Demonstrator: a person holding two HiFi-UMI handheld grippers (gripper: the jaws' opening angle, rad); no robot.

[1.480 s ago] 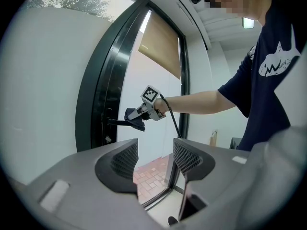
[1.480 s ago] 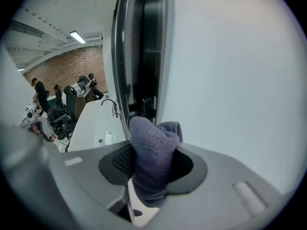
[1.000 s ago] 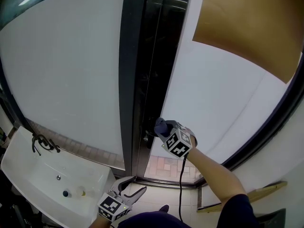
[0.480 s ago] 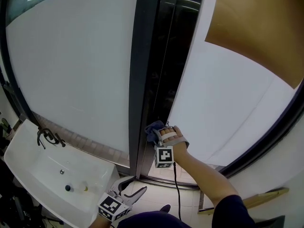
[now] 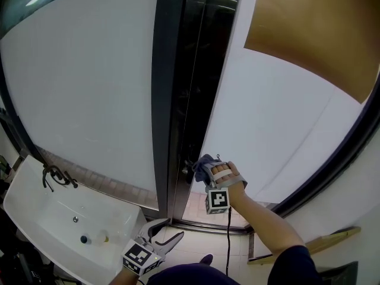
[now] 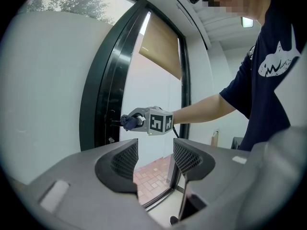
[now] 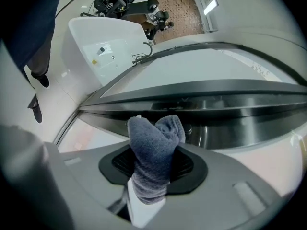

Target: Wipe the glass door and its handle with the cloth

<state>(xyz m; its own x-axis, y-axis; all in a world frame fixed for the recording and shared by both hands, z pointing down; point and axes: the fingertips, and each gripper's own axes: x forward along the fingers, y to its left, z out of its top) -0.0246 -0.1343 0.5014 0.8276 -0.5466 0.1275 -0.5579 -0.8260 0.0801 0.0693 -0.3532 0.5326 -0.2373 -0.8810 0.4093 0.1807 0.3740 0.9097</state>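
Note:
The glass door (image 5: pixel 273 117) stands in a dark frame (image 5: pixel 190 88), with a small dark handle (image 5: pixel 186 170) low on its edge. My right gripper (image 5: pixel 202 170) is shut on a blue-grey cloth (image 5: pixel 205 161) and holds it against the handle and the frame. In the right gripper view the bunched cloth (image 7: pixel 152 147) stands up between the jaws in front of the shiny dark frame (image 7: pixel 225 107). The left gripper view shows the cloth (image 6: pixel 127 122) touching the handle (image 6: pixel 114 122). My left gripper (image 5: pixel 159 241) hangs low by my body, open and empty (image 6: pixel 154 159).
A white sink (image 5: pixel 35 215) with a black tap (image 5: pixel 56 176) sits low at the left, below a frosted panel (image 5: pixel 89 88). Brick paving (image 5: pixel 211 209) shows past the door's foot. A tan blind (image 5: pixel 314 34) covers the top of the door. A wooden strip (image 5: pixel 329 239) lies at lower right.
My right gripper has rolled over, so its marker cube now hangs below the hand, and it has slid down the door's edge with the cloth. The left gripper has stayed put.

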